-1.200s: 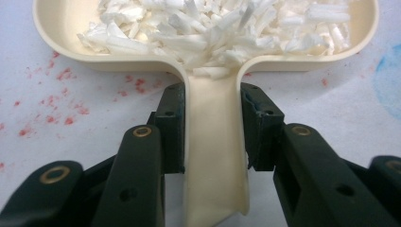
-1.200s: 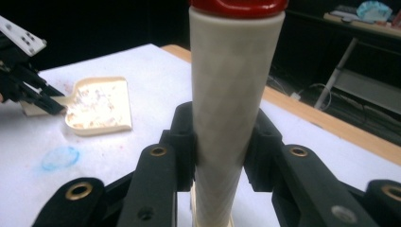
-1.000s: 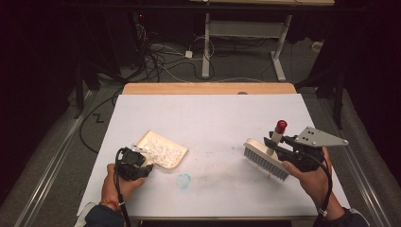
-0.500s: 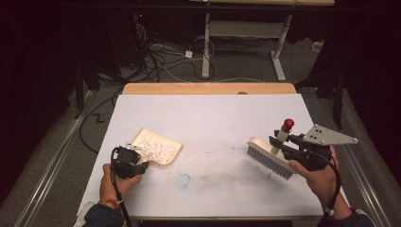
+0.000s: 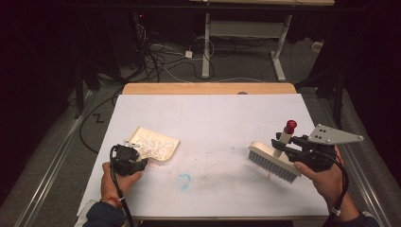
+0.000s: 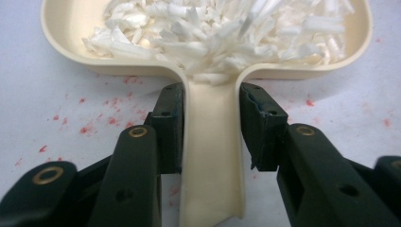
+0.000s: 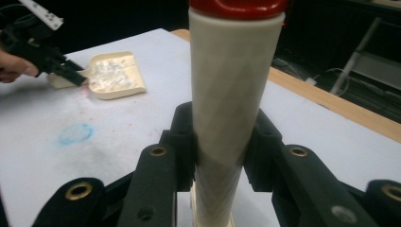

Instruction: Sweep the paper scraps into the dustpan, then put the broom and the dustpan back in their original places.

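Near the bench's front left corner sits a cream dustpan (image 6: 208,61), its tray heaped with white paper shreds (image 6: 222,33) and its flat handle running back between the jaws of the left hand-held gripper (image 6: 210,127). Those jaws have just been opening: the left pad looks to be against the handle's edge, while a sliver of daylight shows at the right pad, so the grip reads as released and the pan rests on the bench (image 5: 213,118) under its own weight. Over by the front right edge, the right hand-held gripper (image 7: 220,142) is clenched firmly on the upright handle of a brush (image 5: 274,158), red cap on top, bristles down on the surface. I'd judge the pan stiff, light plastic, easy to tip; the shreds are featherweight and will scatter at any jolt. The handle's narrow neck is the sensible place to grasp, keeping the tray level.
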Demonstrator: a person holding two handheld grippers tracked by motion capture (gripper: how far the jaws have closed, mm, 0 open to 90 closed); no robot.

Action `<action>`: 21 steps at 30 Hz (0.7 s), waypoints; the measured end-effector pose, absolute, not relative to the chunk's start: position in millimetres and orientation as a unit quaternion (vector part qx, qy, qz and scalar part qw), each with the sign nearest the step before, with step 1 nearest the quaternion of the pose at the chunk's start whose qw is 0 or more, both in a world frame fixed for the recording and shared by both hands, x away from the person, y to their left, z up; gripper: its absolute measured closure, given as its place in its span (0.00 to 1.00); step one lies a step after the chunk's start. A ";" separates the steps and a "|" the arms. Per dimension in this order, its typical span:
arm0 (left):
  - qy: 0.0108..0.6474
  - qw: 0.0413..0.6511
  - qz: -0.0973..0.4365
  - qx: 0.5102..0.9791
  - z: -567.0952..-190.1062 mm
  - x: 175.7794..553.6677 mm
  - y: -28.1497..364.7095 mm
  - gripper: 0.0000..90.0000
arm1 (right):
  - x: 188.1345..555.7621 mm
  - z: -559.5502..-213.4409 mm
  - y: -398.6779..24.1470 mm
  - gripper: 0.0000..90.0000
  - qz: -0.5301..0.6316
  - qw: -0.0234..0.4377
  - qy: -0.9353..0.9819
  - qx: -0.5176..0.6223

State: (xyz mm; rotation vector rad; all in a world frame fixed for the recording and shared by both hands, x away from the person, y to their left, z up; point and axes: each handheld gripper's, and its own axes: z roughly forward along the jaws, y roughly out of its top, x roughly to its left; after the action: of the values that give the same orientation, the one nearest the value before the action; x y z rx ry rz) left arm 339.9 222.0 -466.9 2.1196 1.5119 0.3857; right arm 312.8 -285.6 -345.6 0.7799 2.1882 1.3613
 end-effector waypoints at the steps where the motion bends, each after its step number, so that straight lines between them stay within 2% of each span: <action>1: 0.556 0.256 0.144 0.777 -466.1 338.2 221.1 0.67 | 312.4 -345.1 -284.9 0.77 0.493 0.217 0.796 0.278; 7: 0.544 0.266 0.130 0.785 -467.6 329.5 208.4 0.63 | 313.6 -347.7 -278.0 0.77 0.474 0.182 0.821 0.260; 15: 0.509 0.285 0.156 0.797 -461.2 319.8 199.5 0.46 | 330.9 -355.7 -276.5 0.77 0.454 0.146 0.837 0.268; 18: 0.492 0.315 0.163 0.795 -460.1 314.3 204.8 0.40 | 344.6 -358.5 -276.0 0.77 0.452 0.132 0.839 0.275; 19: 0.487 0.323 0.172 0.793 -459.4 312.4 205.8 0.33 | 354.3 -359.2 -275.0 0.77 0.448 0.132 0.838 0.281; 21: 0.475 0.340 0.190 0.789 -456.7 308.1 208.3 0.32 | 359.1 -359.5 -274.6 0.77 0.447 0.132 0.837 0.285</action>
State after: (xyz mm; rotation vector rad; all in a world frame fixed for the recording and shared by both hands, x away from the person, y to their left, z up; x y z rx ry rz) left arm 308.1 208.3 -456.7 2.0548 1.2358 0.4956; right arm 359.1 -274.6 -359.5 0.8275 2.4303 1.2974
